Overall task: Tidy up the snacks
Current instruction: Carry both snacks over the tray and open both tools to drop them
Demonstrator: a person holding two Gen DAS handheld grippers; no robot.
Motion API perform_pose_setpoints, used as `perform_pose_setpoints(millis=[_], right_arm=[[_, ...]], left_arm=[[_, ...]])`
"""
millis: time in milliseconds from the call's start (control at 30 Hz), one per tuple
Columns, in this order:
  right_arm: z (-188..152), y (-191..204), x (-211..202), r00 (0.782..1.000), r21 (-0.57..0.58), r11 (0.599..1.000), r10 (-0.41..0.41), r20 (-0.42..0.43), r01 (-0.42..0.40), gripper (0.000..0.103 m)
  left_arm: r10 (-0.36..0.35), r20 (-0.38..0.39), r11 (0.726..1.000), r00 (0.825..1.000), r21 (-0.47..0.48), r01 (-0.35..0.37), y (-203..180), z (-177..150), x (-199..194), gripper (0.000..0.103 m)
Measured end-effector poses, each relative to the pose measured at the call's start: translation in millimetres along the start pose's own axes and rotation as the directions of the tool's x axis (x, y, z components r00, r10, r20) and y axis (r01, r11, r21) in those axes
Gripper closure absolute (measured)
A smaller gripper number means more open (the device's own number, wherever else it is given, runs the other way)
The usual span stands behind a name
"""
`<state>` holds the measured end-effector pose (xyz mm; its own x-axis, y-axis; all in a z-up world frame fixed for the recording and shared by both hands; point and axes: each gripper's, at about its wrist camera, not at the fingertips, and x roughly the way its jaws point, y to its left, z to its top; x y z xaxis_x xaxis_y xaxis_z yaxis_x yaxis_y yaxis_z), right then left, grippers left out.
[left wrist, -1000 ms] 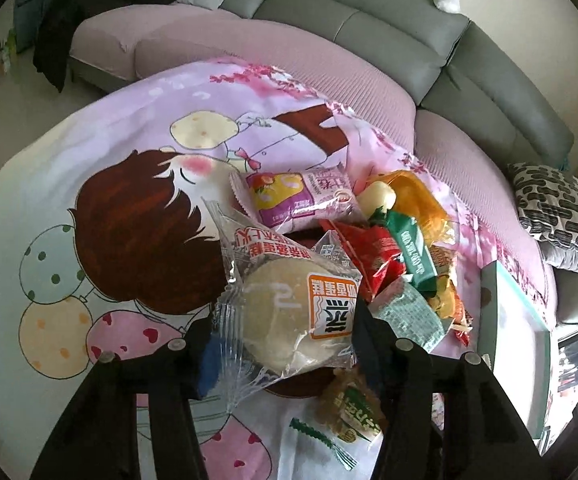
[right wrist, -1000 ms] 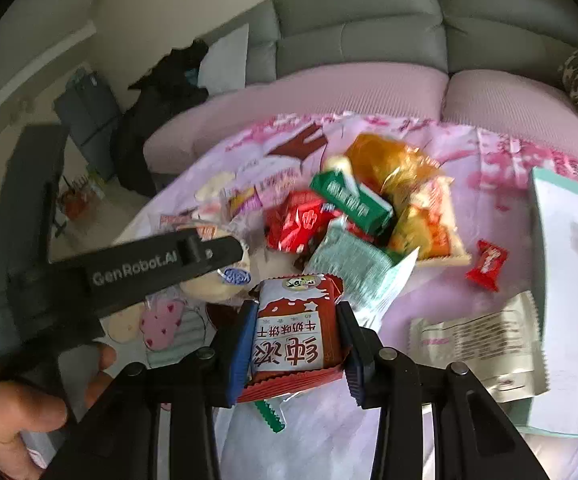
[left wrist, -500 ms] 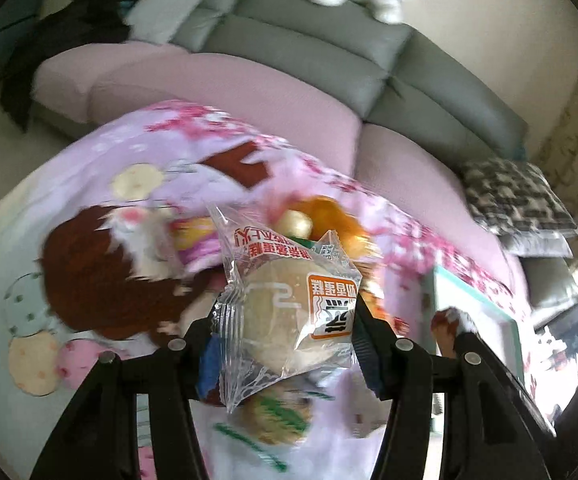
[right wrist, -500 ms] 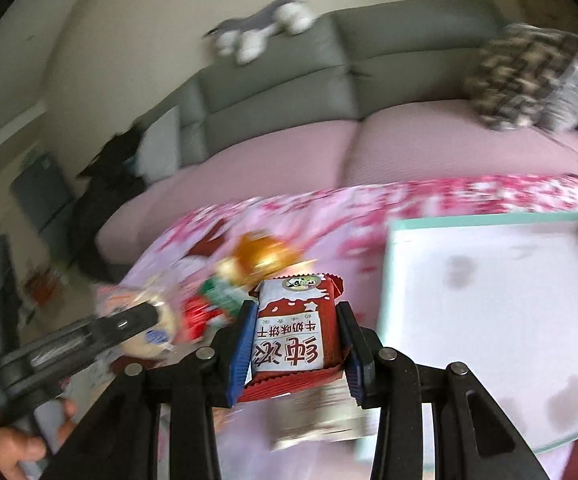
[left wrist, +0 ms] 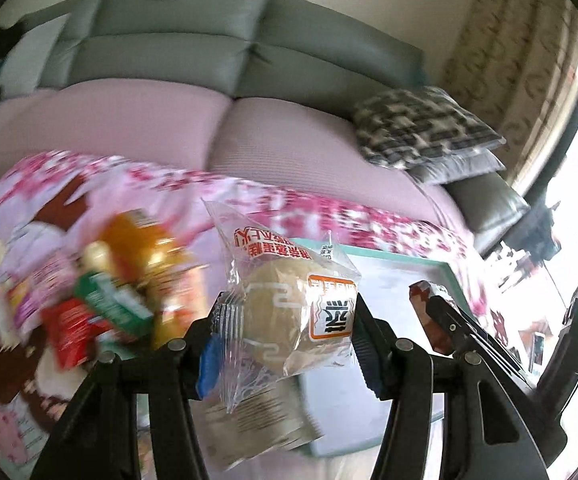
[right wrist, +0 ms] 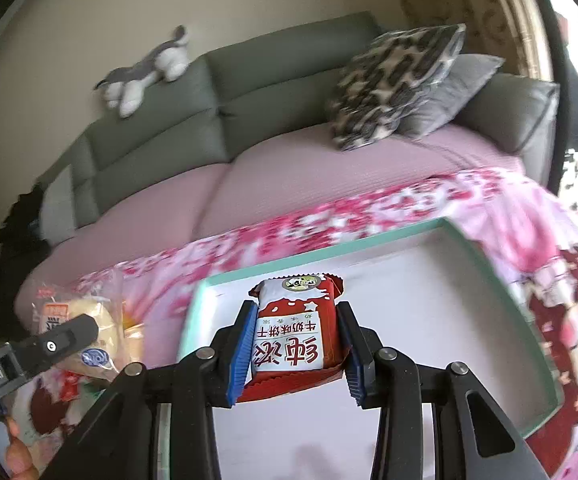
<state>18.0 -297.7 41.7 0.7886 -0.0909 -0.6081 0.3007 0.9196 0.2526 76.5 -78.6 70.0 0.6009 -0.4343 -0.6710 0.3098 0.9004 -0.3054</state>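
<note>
Right gripper now over tray, gripping biscuit pack

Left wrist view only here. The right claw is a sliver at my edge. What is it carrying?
Observer: A red-and-white biscuit packet, clamped between the pads of the right claw.
Operator: Over the tray?
Observer: Yes, it hangs above the teal-rimmed tray, near the tray's left rim.
Operator: And my bun?
Observer: From the right wrist view the bun appears left of that rim, over the pink cloth.
</note>
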Motion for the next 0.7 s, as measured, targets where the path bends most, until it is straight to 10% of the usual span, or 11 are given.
perform_pose_setpoints(millis=[500,700], right_arm=[[1,-69,0,0.973,0.09,0.969,-0.231,-0.007,0.231,0.061],[-1,-78,2,0.967,0.098,0.962,-0.253,-0.031,0.255,0.061]], left_arm=[[-0.147,-0.135,0.987,0.98,0.05,0.155,-51,11,95,0.045],[-0.096,-0.141,0.992,0.985,0.066,0.106,-57,8,112,0.042]])
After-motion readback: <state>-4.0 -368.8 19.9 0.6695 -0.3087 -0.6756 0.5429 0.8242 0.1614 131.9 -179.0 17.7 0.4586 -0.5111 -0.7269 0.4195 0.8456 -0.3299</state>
